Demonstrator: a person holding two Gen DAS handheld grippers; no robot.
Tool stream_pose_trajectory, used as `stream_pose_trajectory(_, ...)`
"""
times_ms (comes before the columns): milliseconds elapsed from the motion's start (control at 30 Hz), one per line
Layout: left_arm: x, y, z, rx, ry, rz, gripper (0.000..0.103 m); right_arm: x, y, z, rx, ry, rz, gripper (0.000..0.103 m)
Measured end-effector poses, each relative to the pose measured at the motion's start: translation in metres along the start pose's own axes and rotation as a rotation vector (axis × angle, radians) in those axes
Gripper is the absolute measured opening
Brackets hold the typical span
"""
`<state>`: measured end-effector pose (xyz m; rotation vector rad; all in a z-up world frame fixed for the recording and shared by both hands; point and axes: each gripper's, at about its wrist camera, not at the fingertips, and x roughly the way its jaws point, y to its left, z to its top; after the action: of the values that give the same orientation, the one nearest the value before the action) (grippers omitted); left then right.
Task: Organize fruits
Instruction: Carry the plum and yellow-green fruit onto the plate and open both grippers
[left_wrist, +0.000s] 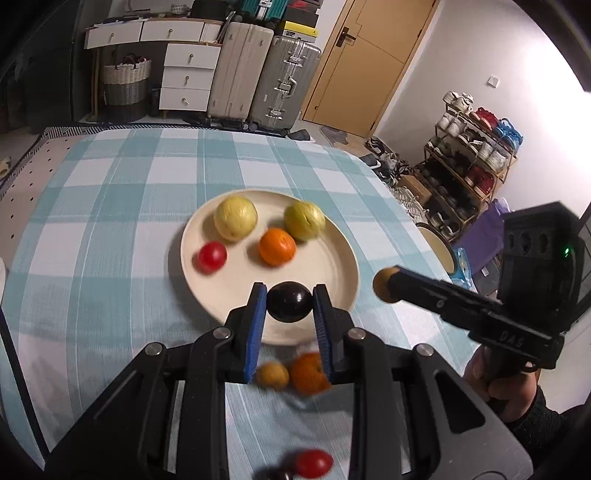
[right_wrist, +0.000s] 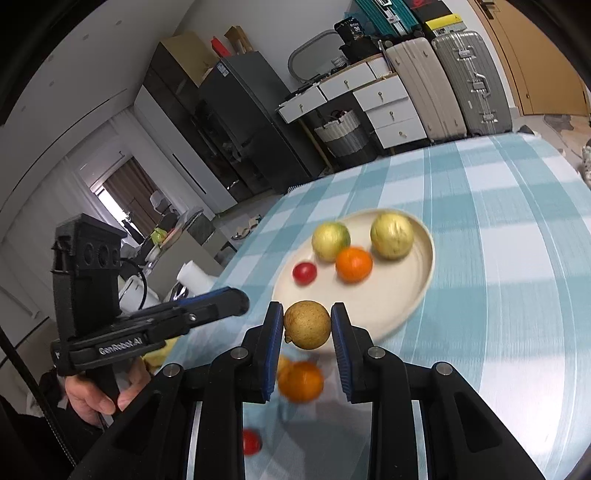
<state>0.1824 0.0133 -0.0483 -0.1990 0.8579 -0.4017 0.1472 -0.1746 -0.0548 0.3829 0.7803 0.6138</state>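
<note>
Left claw (left_wrist: 290, 301) grips a dark plum (left_wrist: 289, 301); right claw (right_wrist: 307, 325) grips a yellow-brown fruit (right_wrist: 307, 325), both above the plate (left_wrist: 332, 266) rim. Round fruit may roll off if released near the edge.

A lived-in home is being shown: suitcases (left_wrist: 258, 74), a white drawer unit (left_wrist: 188, 75) and a crowded shoe rack (left_wrist: 469, 162) are being stored around a checked-cloth table (left_wrist: 110, 206).

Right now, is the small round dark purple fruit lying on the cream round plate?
No, the dark purple fruit is held between the left gripper's blue pads.
</note>
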Motion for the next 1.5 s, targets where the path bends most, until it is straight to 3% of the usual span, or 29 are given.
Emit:
stream_pose_trajectory(233,0.035,0.018,0.023,-0.023,0.015,0.016,0.023,0.030,-0.005,0.040,-0.026,0.003,-0.020,0.027)
stream_pose_trajectory(567,0.068,0.033,0.036,-0.025,0.040,0.018,0.023,0.076,-0.021,0.072,-0.023,0.030,-0.061,0.027)
stream_pose_trajectory(1067,0.082,0.037,0.042,-0.033,0.045,0.015,0.023,0.115,-0.034,0.081,-0.027,0.059,-0.115,0.028)
stream_pose_trajectory(1133,0.079,0.038,0.042,-0.038,0.027,0.008,0.023,0.115,-0.032,0.081,-0.028,0.052,-0.110,0.033)
stream_pose_trajectory(1233,0.077,0.041,0.042,-0.047,0.019,-0.002,0.023,0.103,-0.028,0.080,-0.040,-0.009,-0.103,0.049)
stream_pose_trajectory(1367,0.074,0.042,0.041,-0.061,0.019,-0.017,0.024,0.091,-0.026,0.083,-0.035,-0.045,-0.095,0.049)
stream_pose_trajectory(1500,0.068,0.039,0.040,-0.058,0.010,-0.016,0.034,0.079,-0.022,0.080,-0.040,-0.051,-0.099,0.049)
